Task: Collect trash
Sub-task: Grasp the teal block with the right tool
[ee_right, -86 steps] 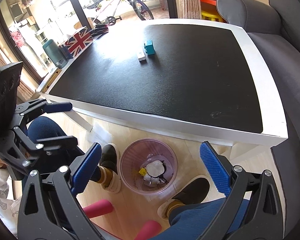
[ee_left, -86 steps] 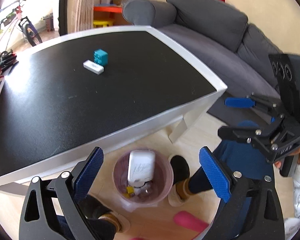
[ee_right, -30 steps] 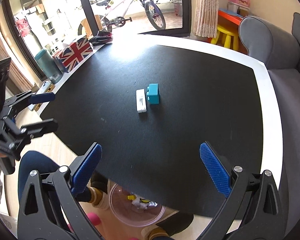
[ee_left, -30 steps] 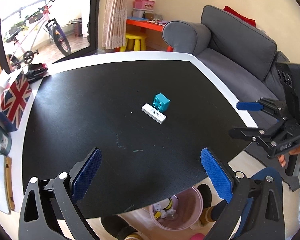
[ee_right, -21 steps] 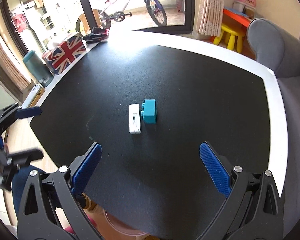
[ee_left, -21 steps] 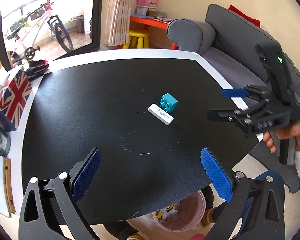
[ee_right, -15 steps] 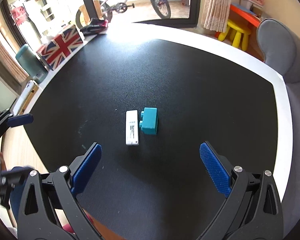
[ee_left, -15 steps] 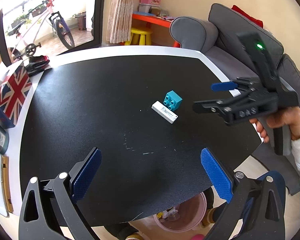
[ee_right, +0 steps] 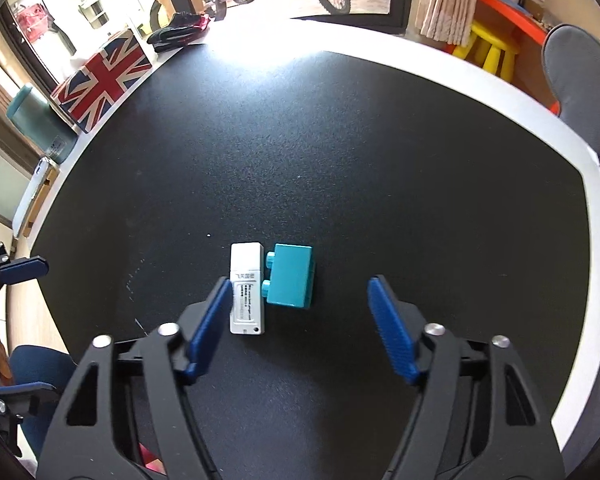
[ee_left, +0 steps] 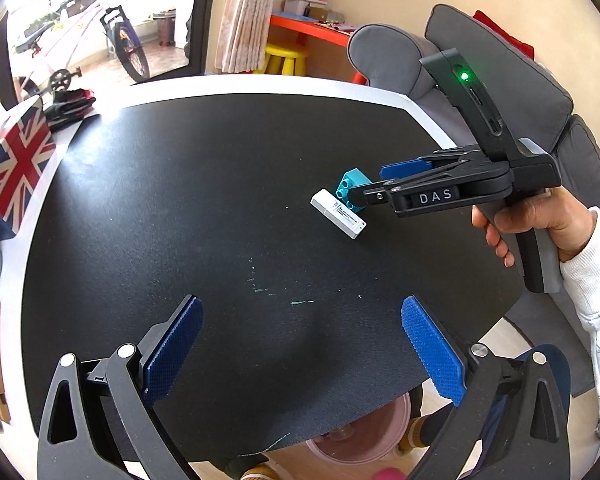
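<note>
on the black table (ee_right: pixel 380 160), near its middle, two small things are lying side by side and touching: a white stick (ee_right: pixel 247 288) with printed text and a teal block (ee_right: pixel 291 275) with its studs pointing to the stick. your right gripper (ee_right: pixel 300 320) is hanging just above them with the jaws wide apart and it is holding nothing; its left finger pad (ee_right: pixel 210 326) is sitting right at the outer long side of the white stick, and its right pad is standing well clear of the block on the other side, so both things are lying between the fingers. the long axis of the stick is running along the fingers, not across them, so i think a plain closing would be pressing on its long sides, with the block squeezed together with it. from the left wrist view, the right gripper (ee_left: pixel 354 196) is reaching over the teal block (ee_left: pixel 350 185) and the white stick (ee_left: pixel 339 213), while your left gripper (ee_left: pixel 300 344) is waiting much farther back, open and empty. the right hand is clearly the nearer one. the pink bin (ee_left: pixel 360 440) is showing under the near edge of the table.
</note>
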The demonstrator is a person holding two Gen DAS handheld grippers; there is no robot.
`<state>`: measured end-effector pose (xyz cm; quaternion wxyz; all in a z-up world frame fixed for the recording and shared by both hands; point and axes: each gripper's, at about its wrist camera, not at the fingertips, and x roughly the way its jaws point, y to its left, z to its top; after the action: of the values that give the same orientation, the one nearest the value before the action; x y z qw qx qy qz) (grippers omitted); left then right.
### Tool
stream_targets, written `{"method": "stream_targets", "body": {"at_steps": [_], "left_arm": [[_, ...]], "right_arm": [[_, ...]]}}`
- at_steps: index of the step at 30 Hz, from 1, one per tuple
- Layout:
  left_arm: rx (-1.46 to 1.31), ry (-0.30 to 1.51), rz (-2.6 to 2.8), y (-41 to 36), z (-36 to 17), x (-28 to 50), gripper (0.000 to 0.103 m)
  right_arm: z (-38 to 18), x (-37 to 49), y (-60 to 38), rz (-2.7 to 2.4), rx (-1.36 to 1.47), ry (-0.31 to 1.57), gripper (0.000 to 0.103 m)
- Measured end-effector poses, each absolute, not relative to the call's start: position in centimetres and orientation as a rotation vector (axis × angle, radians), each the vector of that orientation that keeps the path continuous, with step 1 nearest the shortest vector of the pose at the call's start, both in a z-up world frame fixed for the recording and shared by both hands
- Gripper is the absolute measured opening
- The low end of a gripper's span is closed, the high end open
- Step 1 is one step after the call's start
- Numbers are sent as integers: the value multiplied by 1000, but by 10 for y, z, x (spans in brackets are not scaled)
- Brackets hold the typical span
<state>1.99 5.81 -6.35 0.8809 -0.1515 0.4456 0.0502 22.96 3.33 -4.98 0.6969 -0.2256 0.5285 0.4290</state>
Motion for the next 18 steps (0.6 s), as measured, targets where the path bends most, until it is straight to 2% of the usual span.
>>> {"method": "stream_targets", "body": {"at_steps": [3, 5, 7, 18], "left_arm": [[-317, 933, 104, 58, -66, 21, 95], [-319, 935, 102, 58, -68, 22, 96], [-319, 938, 102, 58, -69, 23, 95], [-314, 938, 112, 48, -63, 41, 95]], "right_arm": [[-54, 230, 37, 969, -499, 1186, 45], [-55, 230, 38, 979, -500, 1190, 30], [-55, 229, 38, 987, -497, 1188, 23], [-39, 227, 28, 980, -458, 1173, 23]]}}
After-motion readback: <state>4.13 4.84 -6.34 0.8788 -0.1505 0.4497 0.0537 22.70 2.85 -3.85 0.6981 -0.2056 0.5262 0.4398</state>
